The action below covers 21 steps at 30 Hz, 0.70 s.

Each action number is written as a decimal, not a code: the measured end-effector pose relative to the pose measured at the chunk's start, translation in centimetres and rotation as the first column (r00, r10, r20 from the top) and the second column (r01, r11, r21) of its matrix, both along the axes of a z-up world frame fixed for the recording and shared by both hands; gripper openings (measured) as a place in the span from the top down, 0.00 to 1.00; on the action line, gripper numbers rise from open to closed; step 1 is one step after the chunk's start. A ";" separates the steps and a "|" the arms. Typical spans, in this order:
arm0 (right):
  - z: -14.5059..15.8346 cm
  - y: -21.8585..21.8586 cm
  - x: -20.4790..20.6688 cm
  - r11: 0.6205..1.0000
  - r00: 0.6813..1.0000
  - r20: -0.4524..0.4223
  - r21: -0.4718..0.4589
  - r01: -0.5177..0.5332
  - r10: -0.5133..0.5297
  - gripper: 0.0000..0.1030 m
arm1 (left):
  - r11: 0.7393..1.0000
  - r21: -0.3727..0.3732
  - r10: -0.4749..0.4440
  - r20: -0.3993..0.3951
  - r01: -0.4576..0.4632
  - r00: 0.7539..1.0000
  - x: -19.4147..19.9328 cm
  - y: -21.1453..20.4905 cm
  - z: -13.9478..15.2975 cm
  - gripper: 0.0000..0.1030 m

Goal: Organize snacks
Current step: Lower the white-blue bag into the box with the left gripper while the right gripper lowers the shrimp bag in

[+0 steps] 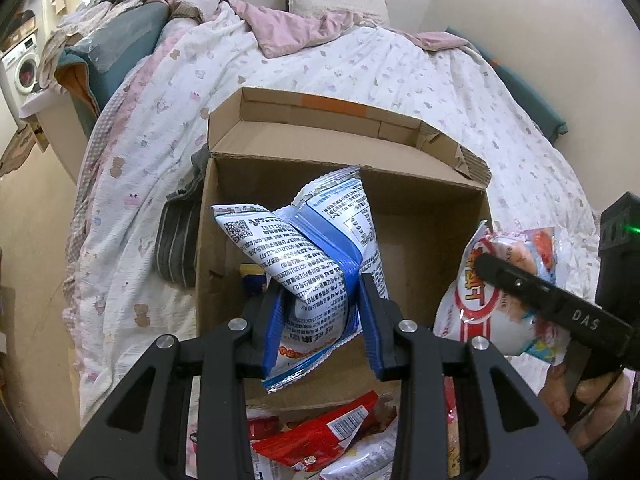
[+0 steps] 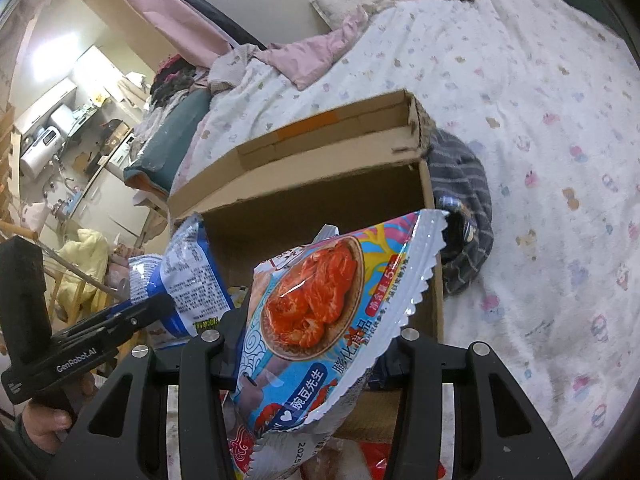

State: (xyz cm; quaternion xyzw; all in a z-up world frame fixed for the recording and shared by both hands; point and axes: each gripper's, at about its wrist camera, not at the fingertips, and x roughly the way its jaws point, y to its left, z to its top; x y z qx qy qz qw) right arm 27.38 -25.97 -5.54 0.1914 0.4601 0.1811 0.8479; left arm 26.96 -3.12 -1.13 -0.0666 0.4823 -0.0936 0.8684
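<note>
An open cardboard box (image 1: 400, 200) (image 2: 312, 200) stands on the bed. My left gripper (image 1: 320, 320) is shut on a blue and white snack bag (image 1: 316, 260), which hangs over the box's opening. The same blue and white bag (image 2: 188, 276) shows at the left of the right wrist view. My right gripper (image 2: 316, 344) is shut on a colourful snack bag with a picture of red shrimp (image 2: 316, 312), held above the box's near right corner. That bag (image 1: 504, 280) appears at the right of the left wrist view. Its far jaw is hidden behind the bag.
More snack bags, red (image 1: 320, 436) and white, lie in front of the box. A striped grey cloth (image 2: 464, 216) lies against the box's side. The white patterned bedspread (image 2: 540, 160), a pink blanket (image 1: 304, 28) and a pillow (image 1: 336, 0) lie beyond.
</note>
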 end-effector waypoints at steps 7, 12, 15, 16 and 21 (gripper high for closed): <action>-0.5 0.4 0.4 1.000 1.000 -0.019 -0.004 -0.006 0.006 0.52 | 1.000 0.009 0.003 -0.030 -0.003 1.000 0.3 -0.1 -0.9 0.69; -0.6 0.5 0.3 1.000 1.000 -0.022 -0.003 -0.005 0.005 0.51 | 1.000 0.013 0.009 -0.035 -0.008 0.999 0.2 0.0 -1.1 0.67; -0.7 0.5 0.4 1.000 1.000 -0.019 0.000 -0.001 0.001 0.51 | 1.000 0.017 0.009 -0.031 -0.008 0.999 0.2 0.0 -1.1 0.67; -0.7 0.6 0.4 1.000 1.000 -0.017 0.000 0.000 0.000 0.51 | 1.000 0.017 0.007 -0.030 -0.006 1.000 0.2 0.0 -1.1 0.67; -1.0 0.6 0.5 1.000 1.000 -0.019 0.008 0.003 -0.002 0.49 | 1.000 0.023 0.004 -0.032 -0.004 0.999 0.1 -0.1 -1.1 0.67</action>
